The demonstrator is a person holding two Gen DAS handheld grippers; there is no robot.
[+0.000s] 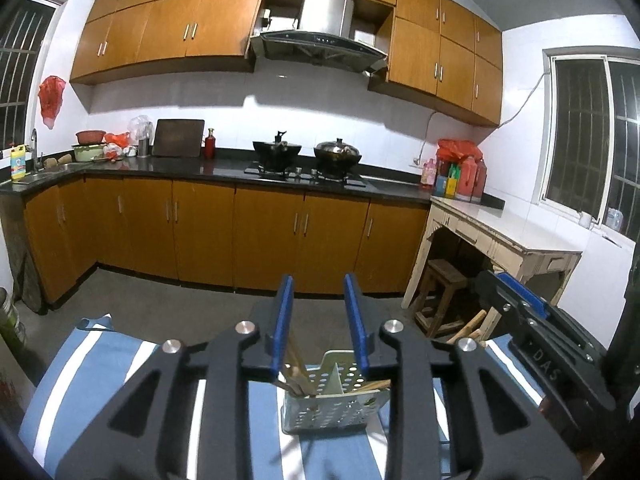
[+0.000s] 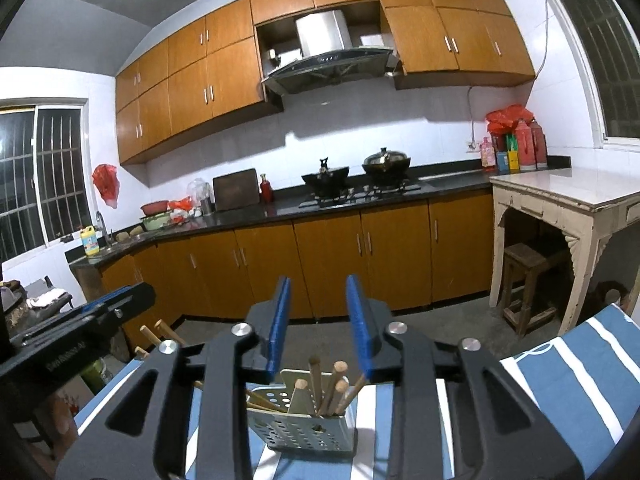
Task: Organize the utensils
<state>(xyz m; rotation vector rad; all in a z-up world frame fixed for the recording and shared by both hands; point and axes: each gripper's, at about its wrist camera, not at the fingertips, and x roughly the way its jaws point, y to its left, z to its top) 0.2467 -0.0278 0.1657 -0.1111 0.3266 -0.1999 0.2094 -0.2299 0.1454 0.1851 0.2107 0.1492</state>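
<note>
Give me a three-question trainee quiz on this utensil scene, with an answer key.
1. True or false: the left gripper is clamped on a chopstick.
2. What does the holder stand on?
A. the black counter
B. a blue and white striped cloth
C. the wooden stool
3. Fill in: the wooden chopsticks stand in the holder's ____ compartment, as the right wrist view shows it.

Key
1. False. Its jaws stand apart with nothing between them, and so do those of the right gripper.
2. B, the striped cloth.
3. Right; a divider splits the holder.
</note>
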